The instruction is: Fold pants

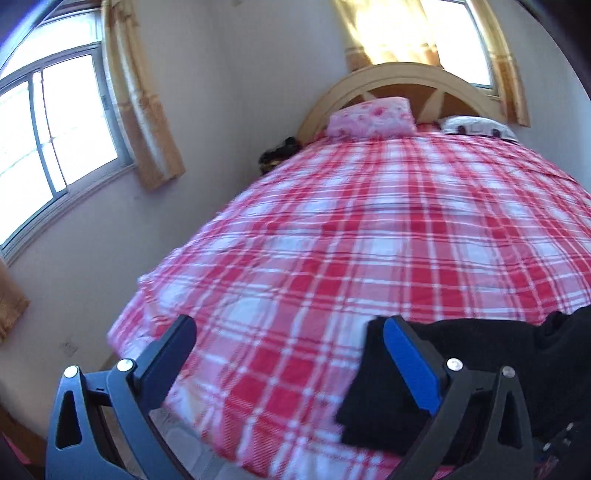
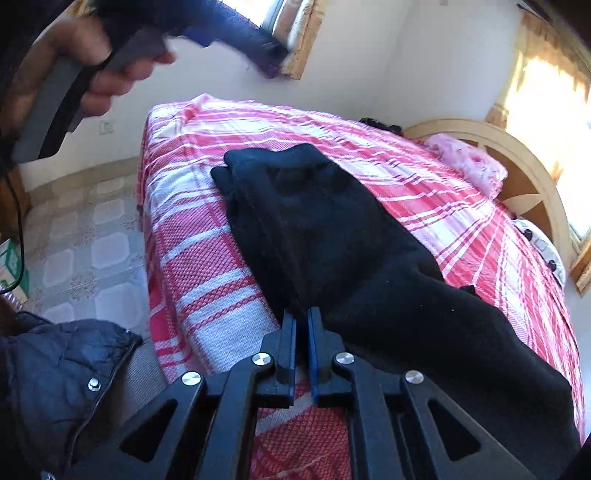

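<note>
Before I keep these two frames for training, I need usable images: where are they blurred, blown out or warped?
Left wrist view: windows and sunlit curtain blown out; plaid bedspread motion-smeared; fisheye bulges the bed. Right wrist view: hand top left is blurred, curtain glares, black pants lose fold detail; right gripper is sharp.

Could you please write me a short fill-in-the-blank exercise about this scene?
1. The pants lying on the bed are ____ in colour.
2. The bedspread is plaid in ____ and white.
3. The left hand-held gripper has its jaws ____.
4. The pillow by the headboard is ____.

Missing words: black; red; open; pink
</note>
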### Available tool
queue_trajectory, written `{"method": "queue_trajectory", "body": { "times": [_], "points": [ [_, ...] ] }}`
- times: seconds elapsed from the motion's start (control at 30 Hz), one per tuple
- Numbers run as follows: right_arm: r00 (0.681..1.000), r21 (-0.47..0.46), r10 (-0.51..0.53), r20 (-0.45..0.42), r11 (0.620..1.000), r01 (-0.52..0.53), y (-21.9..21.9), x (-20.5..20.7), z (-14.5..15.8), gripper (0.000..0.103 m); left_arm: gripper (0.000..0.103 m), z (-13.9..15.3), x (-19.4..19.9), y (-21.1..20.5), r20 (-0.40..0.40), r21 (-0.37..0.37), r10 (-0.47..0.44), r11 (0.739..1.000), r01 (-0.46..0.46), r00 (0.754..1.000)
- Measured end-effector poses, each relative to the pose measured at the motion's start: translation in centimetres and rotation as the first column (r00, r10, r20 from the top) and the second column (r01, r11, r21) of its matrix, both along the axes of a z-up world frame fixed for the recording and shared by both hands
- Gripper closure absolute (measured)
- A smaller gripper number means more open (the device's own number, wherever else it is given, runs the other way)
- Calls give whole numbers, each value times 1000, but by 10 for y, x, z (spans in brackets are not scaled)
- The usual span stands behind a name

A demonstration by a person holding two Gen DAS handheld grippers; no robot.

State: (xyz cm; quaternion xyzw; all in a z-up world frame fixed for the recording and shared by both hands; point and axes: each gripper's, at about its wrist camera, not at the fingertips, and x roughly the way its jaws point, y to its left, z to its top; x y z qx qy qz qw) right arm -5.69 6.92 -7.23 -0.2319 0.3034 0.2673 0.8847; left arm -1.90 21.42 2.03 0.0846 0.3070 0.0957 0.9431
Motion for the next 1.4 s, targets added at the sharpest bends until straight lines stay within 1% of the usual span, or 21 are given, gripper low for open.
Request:
{"method": "queue_trajectory", "body": {
  "times": [0.07, 0.13, 0.23, 0.27, 0.33, 0.4, 0.47, 0.5, 0.57, 0.6, 0.67, 0.73, 0.77, 0.83, 0.9, 0.97, 1.13, 1.17, 1.23, 1.33, 1.4],
  "points": [
    [999, 59, -28, -31, 998, 30, -5, 5, 5, 95, 0, -13, 12, -13, -38, -28, -41, 999, 40, 998],
    [993, 185, -62, -98, 979, 80, -22, 12, 20, 95, 0, -35, 24, -24, -109, -70, -55, 996, 48, 993],
    [979, 402, -152, -136, 895, 195, -76, 11, 55, 90, 0, -68, 32, -36, -216, -103, -82, 993, 61, 973],
    [967, 461, -218, -130, 850, 254, -104, 6, 68, 85, 0, -76, 32, -40, -238, -90, -84, 994, 64, 968],
    [927, 542, -353, -130, 757, 365, -162, -6, 84, 55, 0, -84, 27, -43, -253, -69, -74, 996, 59, 965],
    [851, 592, -508, -134, 647, 480, -227, -21, 94, 41, 0, -80, 20, -39, -226, -97, -70, 994, 49, 972],
    [741, 595, -652, -159, 536, 599, -290, -32, 98, 41, 0, -80, 21, -34, -235, -132, -66, 991, 35, 970],
    [646, 579, -737, -198, 444, 684, -330, -37, 99, 41, 0, -81, 22, -32, -239, -150, -64, 988, 28, 969],
    [487, 573, -826, -283, 262, 777, -402, -45, 97, 42, 0, -84, 21, -30, -246, -177, -57, 984, 13, 967],
    [428, 583, -847, -316, 182, 792, -436, -50, 95, 46, 0, -85, 20, -29, -246, -184, -54, 983, 8, 968],
    [341, 598, -863, -372, 58, 799, -489, -57, 90, 58, 0, -88, 19, -30, -239, -186, -52, 982, 6, 970],
    [267, 587, -865, -424, -38, 809, -533, -59, 82, 59, 0, -93, 20, -32, -229, -187, -51, 982, 7, 972],
    [232, 566, -866, -443, -69, 822, -553, -55, 75, 59, 0, -93, 20, -32, -231, -189, -48, 982, 4, 972],
    [212, 544, -858, -468, -90, 834, -573, -46, 67, 59, 0, -92, 22, -30, -246, -196, -43, 981, -6, 968],
    [211, 553, -827, -521, -139, 821, -598, -40, 55, 59, 0, -92, 25, -29, -266, -208, -38, 978, -19, 963],
    [192, 547, -813, -549, -175, 819, -610, -36, 49, 59, 0, -92, 27, -28, -277, -213, -33, 977, -28, 960],
    [146, 455, -786, -601, -186, 871, -620, -7, 32, 59, 0, -92, 28, -30, -282, -204, -27, 978, -33, 959],
    [147, 452, -783, -604, -185, 873, -621, -3, 31, 60, 0, -92, 29, -31, -283, -204, -26, 978, -34, 959],
    [165, 456, -792, -588, -156, 876, -620, 3, 32, 98, 0, -92, 30, -30, -285, -206, -26, 978, -35, 958],
    [203, 466, -806, -556, -101, 879, -612, 3, 44, 98, 0, -92, 31, -29, -289, -212, -31, 977, -33, 957],
    [246, 495, -807, -537, -66, 866, -606, -3, 58, 98, 0, -92, 32, -28, -292, -215, -36, 976, -29, 956]
  ]
}}
